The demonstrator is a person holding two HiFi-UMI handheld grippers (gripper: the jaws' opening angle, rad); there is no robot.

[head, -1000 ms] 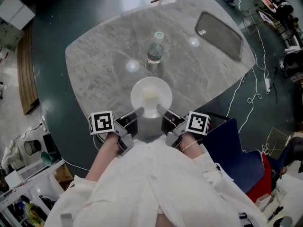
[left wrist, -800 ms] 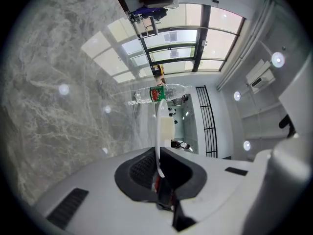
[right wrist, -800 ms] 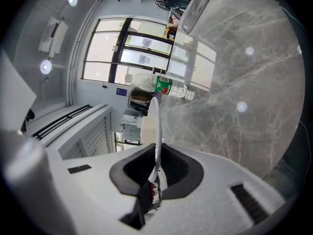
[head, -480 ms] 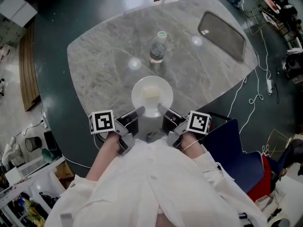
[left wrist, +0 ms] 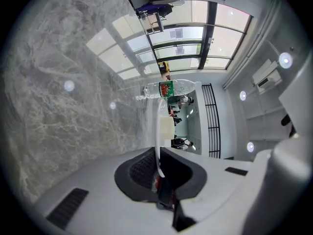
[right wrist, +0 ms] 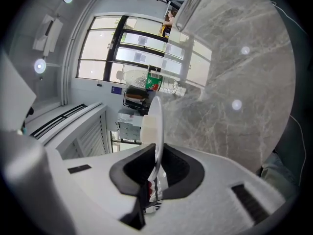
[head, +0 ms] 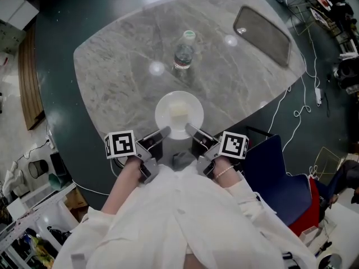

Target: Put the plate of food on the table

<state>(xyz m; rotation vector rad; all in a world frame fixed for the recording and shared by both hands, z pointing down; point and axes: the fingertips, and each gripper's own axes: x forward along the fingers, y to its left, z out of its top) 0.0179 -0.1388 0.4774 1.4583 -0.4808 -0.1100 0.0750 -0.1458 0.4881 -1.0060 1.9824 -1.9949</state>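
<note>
Nearest to me stands the person in a white garment point(head: 179, 217), with one claw in each hand. The left claw point(head: 162, 132) is closed on the near left rim of the plate point(head: 168, 119). In the left gripper view the thin white edge of the plate point(left wrist: 157, 131) passes between the two dark pads of this claw point(left wrist: 157, 168), and they press on it. The right claw point(head: 190, 129) holds the near right rim in the same way; its own view shows the claw point(right wrist: 155, 168) nearly shut, with only the plate's edge point(right wrist: 157, 126) in between.

The plate is round, white and shallow. It is over the near edge of the grey marble counter point(head: 123, 72), held level; I cannot tell if it touches the surface. On the plate lies one pale, square piece of food point(head: 179, 110), a little beyond the middle. It looks like a low block from the side point(left wrist: 167, 128) point(right wrist: 148, 129).

Farther on, past the plate, a clear water bottle point(head: 184, 52) stands upright with a green label point(left wrist: 166, 88) and a pale cap. At the far right corner of the counter lies a dark rectangular tray point(head: 262, 35).
</note>
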